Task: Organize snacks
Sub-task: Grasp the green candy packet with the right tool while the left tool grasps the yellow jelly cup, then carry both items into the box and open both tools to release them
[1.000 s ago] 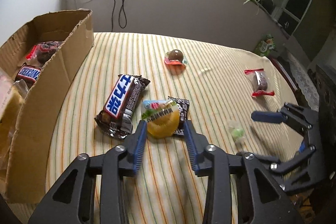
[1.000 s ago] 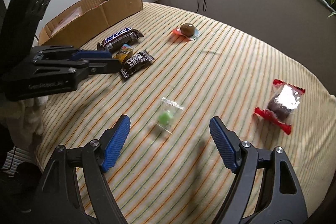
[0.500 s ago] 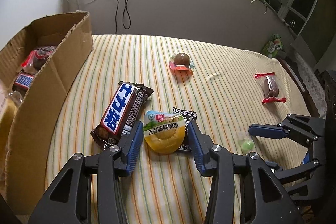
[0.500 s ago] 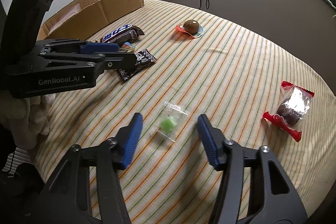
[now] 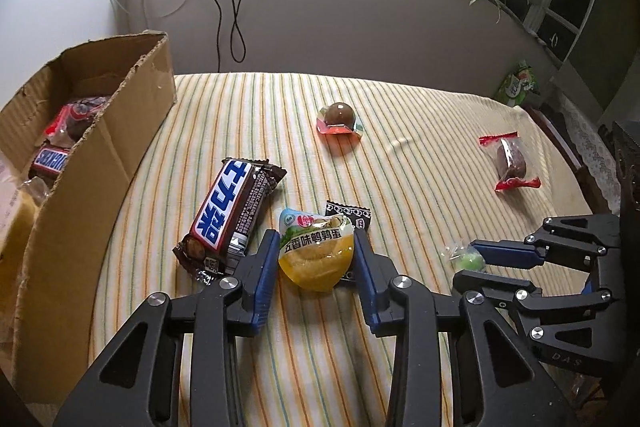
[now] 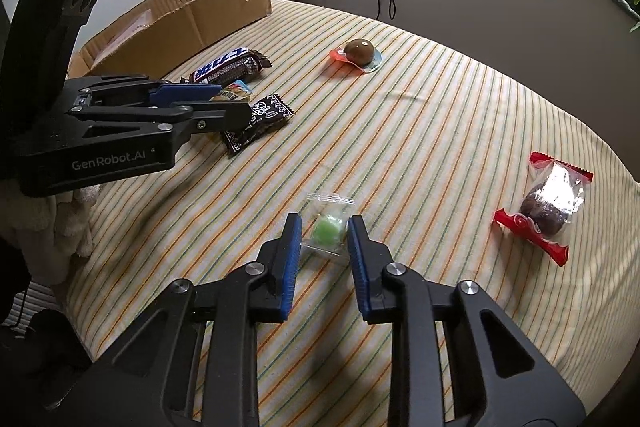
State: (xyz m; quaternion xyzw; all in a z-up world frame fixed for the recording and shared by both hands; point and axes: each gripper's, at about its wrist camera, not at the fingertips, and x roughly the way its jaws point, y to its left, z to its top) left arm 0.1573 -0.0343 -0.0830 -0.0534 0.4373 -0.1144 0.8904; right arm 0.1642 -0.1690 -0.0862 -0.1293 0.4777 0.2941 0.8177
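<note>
Your left gripper (image 5: 316, 259) has just been closing and now pinches the yellow egg snack pouch with its green-and-white label (image 5: 316, 253), which sits on the striped tablecloth (image 5: 420, 187) between the brown Snickers bar (image 5: 230, 215) and a small black patterned packet (image 5: 352, 219). Your right gripper (image 6: 323, 233) has closed its blue pads on the clear-wrapped green candy (image 6: 329, 229) lying on the cloth. The open cardboard box (image 5: 108, 147) stands at the table's left edge with snacks inside
</note>
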